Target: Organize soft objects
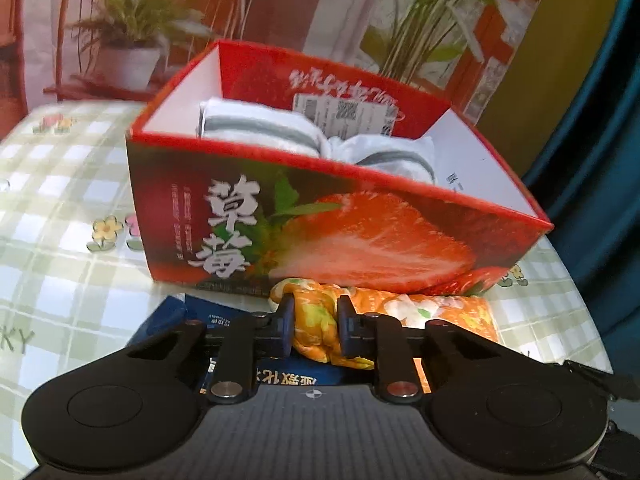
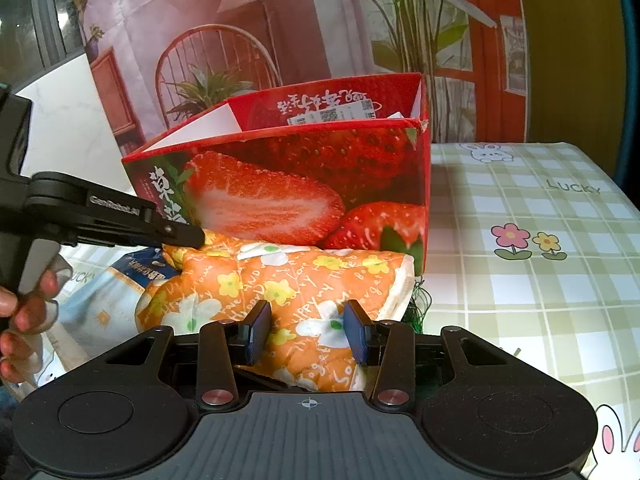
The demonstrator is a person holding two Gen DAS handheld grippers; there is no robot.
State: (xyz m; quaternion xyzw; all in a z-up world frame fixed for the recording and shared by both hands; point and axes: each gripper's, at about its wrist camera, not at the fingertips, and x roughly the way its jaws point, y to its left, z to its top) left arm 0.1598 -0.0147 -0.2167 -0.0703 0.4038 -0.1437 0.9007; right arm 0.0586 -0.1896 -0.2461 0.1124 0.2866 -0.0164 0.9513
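An orange floral quilted cloth (image 2: 280,276) lies on the table against the front of a red strawberry box (image 2: 304,176). My left gripper (image 1: 312,328) is shut on a bunched corner of the cloth (image 1: 316,320); it also shows from the side in the right wrist view (image 2: 176,234). My right gripper (image 2: 306,330) is open, its fingers straddling the cloth's near edge. The box (image 1: 320,216) holds white socks with grey stripes (image 1: 256,128).
A blue and white plastic package (image 2: 104,304) lies under the cloth at the left; it also shows in the left wrist view (image 1: 224,320). The green checked tablecloth (image 2: 520,264) stretches to the right. A printed backdrop (image 2: 280,20) stands behind the box.
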